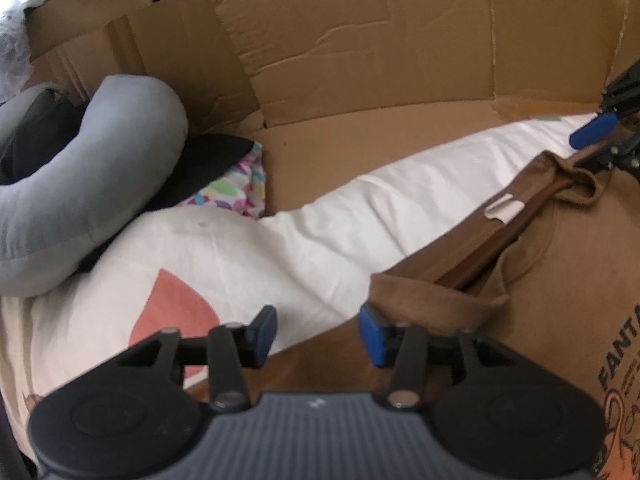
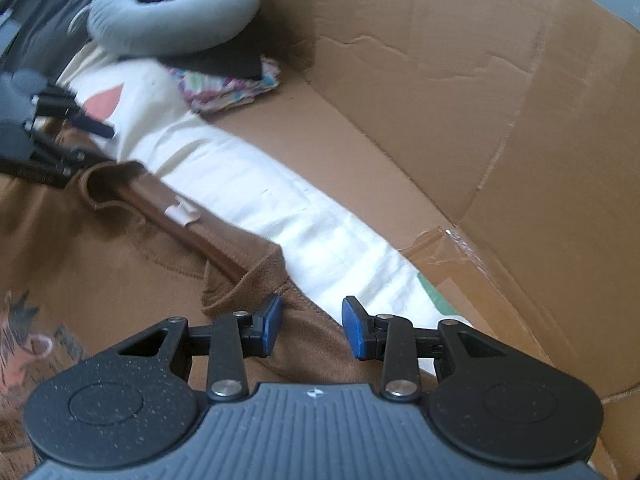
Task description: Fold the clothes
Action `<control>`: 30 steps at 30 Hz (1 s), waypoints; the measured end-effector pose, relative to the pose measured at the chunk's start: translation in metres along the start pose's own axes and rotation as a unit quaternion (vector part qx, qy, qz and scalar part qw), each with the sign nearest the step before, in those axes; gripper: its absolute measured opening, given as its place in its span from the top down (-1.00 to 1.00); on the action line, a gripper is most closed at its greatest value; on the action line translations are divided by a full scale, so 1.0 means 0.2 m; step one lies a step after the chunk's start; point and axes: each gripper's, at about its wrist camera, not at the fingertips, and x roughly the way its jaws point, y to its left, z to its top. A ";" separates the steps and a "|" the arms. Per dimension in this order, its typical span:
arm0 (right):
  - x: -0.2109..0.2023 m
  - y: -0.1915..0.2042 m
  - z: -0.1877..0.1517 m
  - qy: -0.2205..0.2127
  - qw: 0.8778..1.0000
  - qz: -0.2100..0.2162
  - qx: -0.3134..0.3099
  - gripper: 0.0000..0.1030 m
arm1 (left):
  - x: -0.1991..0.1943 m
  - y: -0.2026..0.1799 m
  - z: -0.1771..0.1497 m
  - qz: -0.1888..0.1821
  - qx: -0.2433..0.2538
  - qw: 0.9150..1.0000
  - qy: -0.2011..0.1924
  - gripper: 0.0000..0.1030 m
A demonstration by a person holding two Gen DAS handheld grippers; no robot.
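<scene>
Brown cloth fills the near part of both views: a shirt (image 1: pixel 560 280) with a printed front is spread face up on a white sheet (image 1: pixel 320 232), and its collar (image 1: pixel 516 216), with a small pale label (image 1: pixel 502 208), points toward the cardboard (image 1: pixel 360 60) behind.

The left gripper (image 1: pixel 318 334) is seen wide open over one shoulder edge of the shirt. One finger stands above the sheet, the other at the brown hem, and nothing is held between them. The right gripper (image 2: pixel 310 326) is also open, a little less wide, over the other shoulder edge. Brown cloth is seen in the gap, but the pads (image 2: pixel 354 332) are not pressed on it, so no grasp is shown. Whether the pads touch the cloth cannot be told.

As for progress, no fold is visible in the part of the shirt that can be seen: the front lies flat and only the collar is a bit rumpled. The sleeves and the lower hem are outside both views, so their state cannot be judged. The scene would fit a shirt just laid out for folding, and equally a shirt released at the shoulders after a fold made lower down.

A grey pillow (image 1: pixel 100 184) and a coloured cloth (image 1: pixel 236 196) lie apart at the side.
</scene>
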 end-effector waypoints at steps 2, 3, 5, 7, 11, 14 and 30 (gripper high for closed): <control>0.01 0.02 0.00 0.003 1.000 0.000 -0.015 0.21 | 0.01 -0.01 0.00 -0.004 0.007 1.000 0.002 0.04; 0.02 0.02 0.00 0.005 1.000 0.001 -0.020 0.21 | 0.01 -0.01 0.00 -0.006 0.007 1.000 0.003 0.02; 0.03 0.02 0.01 0.007 1.000 0.006 -0.027 0.21 | 0.03 0.00 0.00 -0.011 0.005 1.000 0.007 -0.03; 0.05 0.02 0.01 0.010 0.999 0.010 -0.034 0.21 | 0.04 0.01 0.00 -0.017 -0.001 1.000 0.009 -0.07; 0.07 0.02 0.02 0.014 0.999 0.019 -0.048 0.21 | 0.05 0.02 -0.02 -0.027 -0.004 1.000 0.008 -0.11; 0.09 0.01 0.03 0.017 0.998 0.027 -0.054 0.22 | 0.05 0.01 -0.04 -0.034 0.005 0.999 0.007 -0.12; 0.12 0.02 0.04 0.025 0.995 0.053 -0.077 0.79 | 0.08 -0.04 -0.03 -0.089 0.049 0.994 0.043 0.59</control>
